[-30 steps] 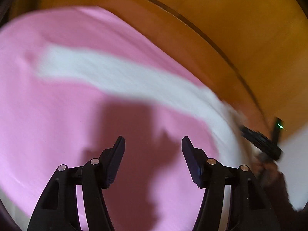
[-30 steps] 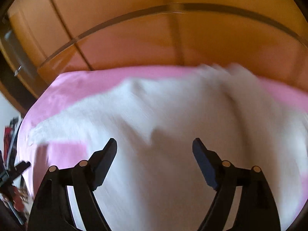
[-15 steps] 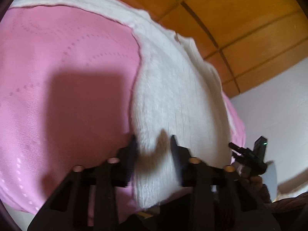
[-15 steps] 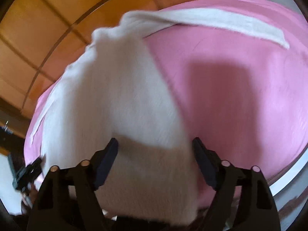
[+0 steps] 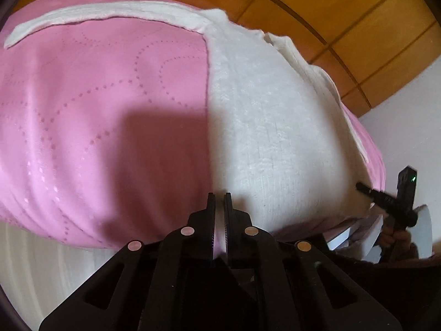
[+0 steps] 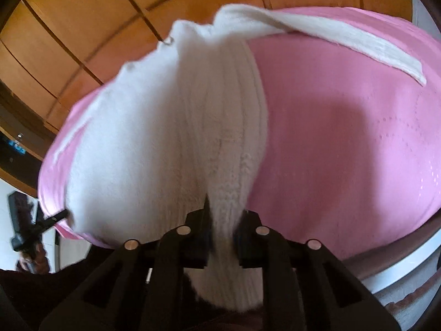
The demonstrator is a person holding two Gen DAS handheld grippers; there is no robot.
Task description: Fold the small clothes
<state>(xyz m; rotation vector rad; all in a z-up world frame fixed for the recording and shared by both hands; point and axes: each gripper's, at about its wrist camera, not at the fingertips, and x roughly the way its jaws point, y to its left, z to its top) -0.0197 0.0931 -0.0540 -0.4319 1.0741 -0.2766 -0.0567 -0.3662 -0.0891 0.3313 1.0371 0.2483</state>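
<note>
A white knit sweater (image 5: 270, 127) lies spread on a pink quilted bed cover (image 5: 96, 104). One sleeve (image 5: 104, 15) stretches out to the left at the far side. My left gripper (image 5: 219, 201) is shut on the sweater's near left hem corner. In the right wrist view the sweater (image 6: 171, 127) runs from the near edge to the far side, with a sleeve (image 6: 344, 41) reaching right. My right gripper (image 6: 223, 212) is shut on the bunched near hem at the sweater's right corner. The other gripper (image 5: 386, 195) shows at the sweater's right edge in the left wrist view.
A wooden panelled headboard (image 5: 317, 5) stands behind the bed. A white wall (image 5: 408, 127) is at the right. The pink cover's near edge (image 6: 358, 237) drops off close to both grippers. A dark shelf (image 6: 13, 154) sits at the far left in the right wrist view.
Both grippers came down to the sweater's near hem and closed on it. The left went from wide open to shut, and the right closed on the bunched corner.
</note>
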